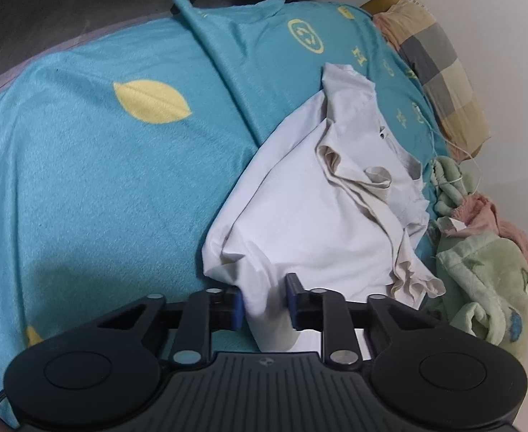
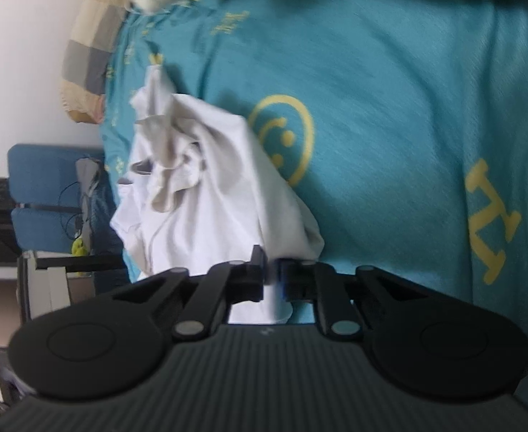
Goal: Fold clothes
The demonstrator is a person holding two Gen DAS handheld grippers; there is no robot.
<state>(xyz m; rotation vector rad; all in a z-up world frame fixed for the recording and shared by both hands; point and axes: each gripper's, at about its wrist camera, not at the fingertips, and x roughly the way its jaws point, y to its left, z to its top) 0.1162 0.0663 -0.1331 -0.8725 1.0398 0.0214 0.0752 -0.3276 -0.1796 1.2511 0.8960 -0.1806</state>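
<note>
The white garment [image 1: 310, 212] lies crumpled in the centre-right of the left wrist view, spread over a teal bedsheet [image 1: 95, 180]; its body is bunched into soft folds, with a cream-toned ruffled part [image 1: 357, 172] lying across its middle and trailing toward the lower right; a corner of the cloth runs down to the bottom centre of the frame, where it passes between the blue pads [image 1: 238, 306] of the left gripper [image 1: 264, 302]; the jaws stand a little apart with fabric filling the gap, so the gripper is grasping that corner. In the right wrist view the same garment [image 2: 206, 187] sits in the centre-left of the frame, somewhat blurred; a fold of it drops to the bottom centre and is pinched between the nearly closed fingers of the right gripper [image 2: 272, 273], clenched on the cloth.

Around the garment, the sheet carries yellow prints: a lemon-like shape [image 1: 152, 100] at the left of the left wrist view, and a smiley face [image 2: 282, 136] just right of the garment in the right wrist view. A checked pillow [image 1: 440, 64] lies at the upper right edge of the left wrist view; a pale green fleecy blanket [image 1: 487, 288] is heaped at the lower right, just beside the garment's ruffled end. At the left edge of the right wrist view, beyond the bed, stands a blue chair [image 2: 44, 194].
</note>
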